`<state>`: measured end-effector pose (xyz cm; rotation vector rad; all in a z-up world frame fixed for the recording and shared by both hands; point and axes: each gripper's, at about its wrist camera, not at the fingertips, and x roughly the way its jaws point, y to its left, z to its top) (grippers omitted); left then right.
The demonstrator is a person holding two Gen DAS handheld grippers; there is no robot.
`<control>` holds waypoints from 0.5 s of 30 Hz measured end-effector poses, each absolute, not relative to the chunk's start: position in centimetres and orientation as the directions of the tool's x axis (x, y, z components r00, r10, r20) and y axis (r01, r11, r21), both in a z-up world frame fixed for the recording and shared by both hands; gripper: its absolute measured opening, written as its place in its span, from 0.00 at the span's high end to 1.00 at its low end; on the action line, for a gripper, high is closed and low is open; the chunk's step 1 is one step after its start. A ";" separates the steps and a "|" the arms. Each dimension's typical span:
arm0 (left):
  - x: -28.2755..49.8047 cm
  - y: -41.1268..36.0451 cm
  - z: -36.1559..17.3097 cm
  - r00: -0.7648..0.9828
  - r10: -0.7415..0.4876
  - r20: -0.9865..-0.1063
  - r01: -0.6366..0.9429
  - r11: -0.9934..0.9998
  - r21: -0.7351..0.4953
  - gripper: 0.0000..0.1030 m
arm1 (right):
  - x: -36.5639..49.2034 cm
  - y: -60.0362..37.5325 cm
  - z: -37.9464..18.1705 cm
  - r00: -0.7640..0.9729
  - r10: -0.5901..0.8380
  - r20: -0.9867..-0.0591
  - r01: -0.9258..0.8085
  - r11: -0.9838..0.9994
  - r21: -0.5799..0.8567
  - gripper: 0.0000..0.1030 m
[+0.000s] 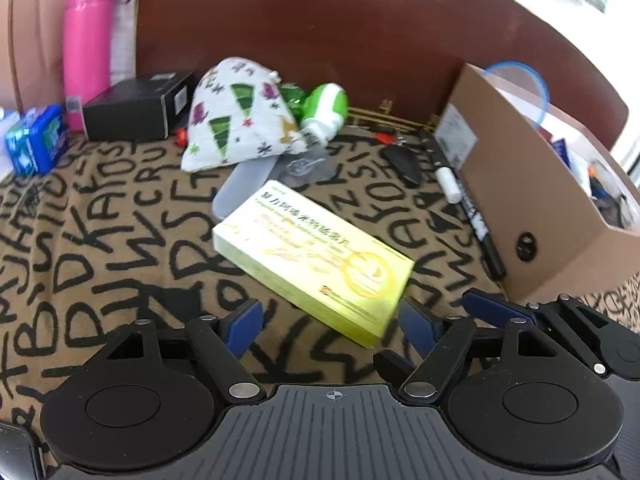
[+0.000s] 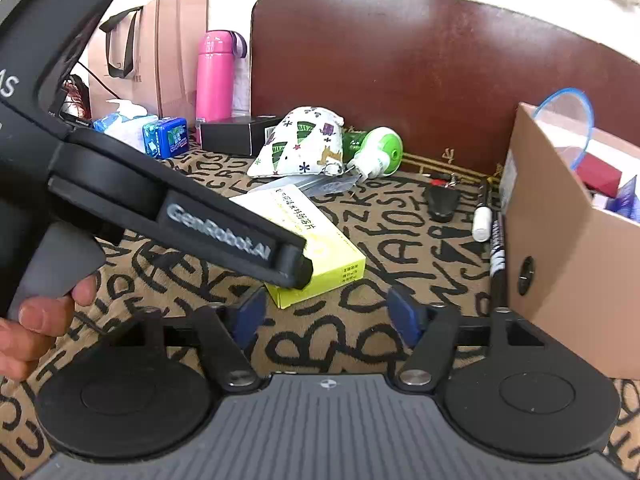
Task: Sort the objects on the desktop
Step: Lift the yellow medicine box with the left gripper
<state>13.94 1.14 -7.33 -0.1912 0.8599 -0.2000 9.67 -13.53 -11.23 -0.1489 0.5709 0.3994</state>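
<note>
1. The yellow box [image 1: 316, 260] lies flat on the lettered cloth [image 1: 100, 248], centre frame.
2. Left gripper [image 1: 328, 320] stands apart just below it, gripping nothing.
3. Right gripper [image 2: 328, 316] gapes empty too.
4. Cardboard box [image 1: 540, 208] sits at right.

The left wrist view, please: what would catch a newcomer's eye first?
A yellow-green medicine box lies flat on the lettered brown cloth, just ahead of the open left gripper. Behind it slumps a white pouch with green trees. A tall pink bottle stands far left, and a cardboard box sits right.
</note>
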 end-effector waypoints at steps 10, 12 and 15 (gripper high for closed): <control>16.2 2.4 -8.2 0.626 -0.280 -0.728 0.083 0.952 -0.295 0.25 | 13.4 -11.9 -12.2 0.734 0.380 -0.563 -0.488 0.872 -0.047 0.17; 16.6 2.2 -8.3 0.625 -0.289 -0.725 0.091 0.950 -0.300 0.26 | 13.9 -11.6 -12.5 0.716 0.392 -0.577 -0.497 0.867 -0.027 0.17; 16.8 2.0 -8.5 0.631 -0.284 -0.722 0.087 0.951 -0.297 0.24 | 14.0 -11.5 -12.8 0.707 0.391 -0.589 -0.492 0.870 -0.013 0.19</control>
